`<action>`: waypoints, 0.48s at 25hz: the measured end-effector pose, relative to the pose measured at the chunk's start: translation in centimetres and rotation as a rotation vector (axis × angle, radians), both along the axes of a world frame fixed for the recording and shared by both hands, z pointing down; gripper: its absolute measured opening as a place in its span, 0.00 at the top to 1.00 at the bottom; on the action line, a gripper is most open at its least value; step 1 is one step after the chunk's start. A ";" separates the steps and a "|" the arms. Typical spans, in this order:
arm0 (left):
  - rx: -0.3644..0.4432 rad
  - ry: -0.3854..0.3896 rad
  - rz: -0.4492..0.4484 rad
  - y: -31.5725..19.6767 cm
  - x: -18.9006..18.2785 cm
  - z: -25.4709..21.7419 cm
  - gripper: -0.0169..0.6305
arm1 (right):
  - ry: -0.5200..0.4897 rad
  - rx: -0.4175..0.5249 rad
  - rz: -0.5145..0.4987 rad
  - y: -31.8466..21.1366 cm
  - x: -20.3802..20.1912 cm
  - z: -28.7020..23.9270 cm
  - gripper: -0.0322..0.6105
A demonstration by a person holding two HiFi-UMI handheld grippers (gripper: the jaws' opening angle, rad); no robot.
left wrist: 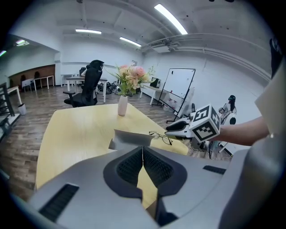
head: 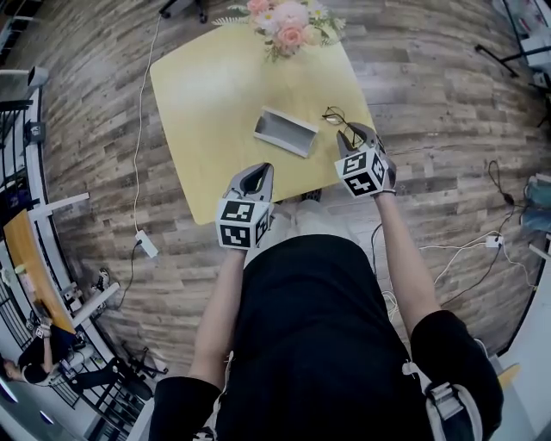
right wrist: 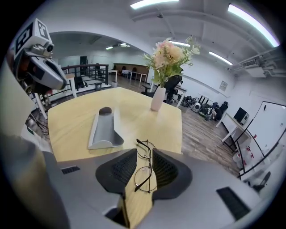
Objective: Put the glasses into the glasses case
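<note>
Yellow table (head: pixel 211 112), vase of pink flowers (head: pixel 288 24) at its far edge — black office chair (left wrist: pixel 89 84), whiteboard (left wrist: pixel 178 83) beyond

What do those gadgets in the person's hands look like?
The left gripper and right gripper are grey plastic shells with black ribbed pads, each carrying a white cube printed with black square markers. The person's sleeves are short and black.

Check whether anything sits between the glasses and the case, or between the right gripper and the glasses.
Nothing visible. The glasses lie between the open jaws of the right gripper; only bare table separates them from the open case.
</note>
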State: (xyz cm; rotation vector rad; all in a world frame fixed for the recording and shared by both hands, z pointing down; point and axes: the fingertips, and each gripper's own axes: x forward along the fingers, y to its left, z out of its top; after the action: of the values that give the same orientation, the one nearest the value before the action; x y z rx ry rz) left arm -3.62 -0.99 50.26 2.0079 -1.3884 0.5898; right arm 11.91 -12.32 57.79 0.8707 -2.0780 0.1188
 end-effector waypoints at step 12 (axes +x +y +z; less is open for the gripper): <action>-0.025 -0.007 -0.098 2.1 -1.2 0.5 0.94 | -0.053 -0.105 0.064 -2.9 0.7 3.8 0.77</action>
State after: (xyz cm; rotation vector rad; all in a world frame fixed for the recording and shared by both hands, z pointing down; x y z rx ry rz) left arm -4.87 1.12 50.74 1.9074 -1.4674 0.5677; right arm 12.57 -15.25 61.59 0.8789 -2.0732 0.2852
